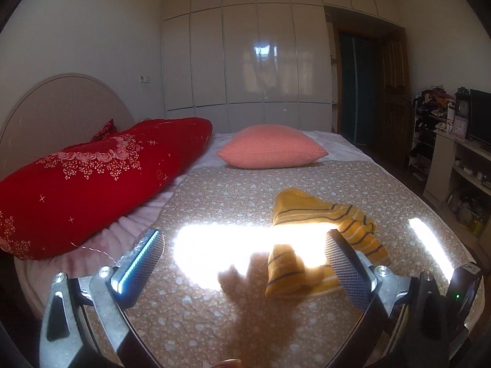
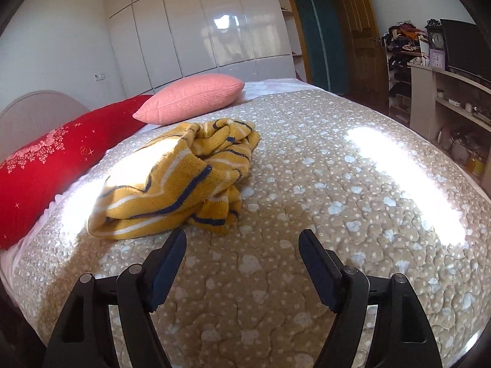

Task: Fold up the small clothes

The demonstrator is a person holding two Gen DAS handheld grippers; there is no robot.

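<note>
A small mustard-yellow knitted garment with dark blue and white stripes lies crumpled on the beige patterned bedspread. In the left wrist view the same garment sits ahead and to the right, partly in a bright sun patch and partly behind the right finger. My left gripper stands wide open above the bedspread, nothing between its fingers. My right gripper is open too, just short of the garment's near edge and to its right, holding nothing.
A long red floral pillow lies along the left side by the headboard. A pink cushion rests at the far end of the bed. White wardrobes, a doorway and a cluttered shelf unit stand beyond.
</note>
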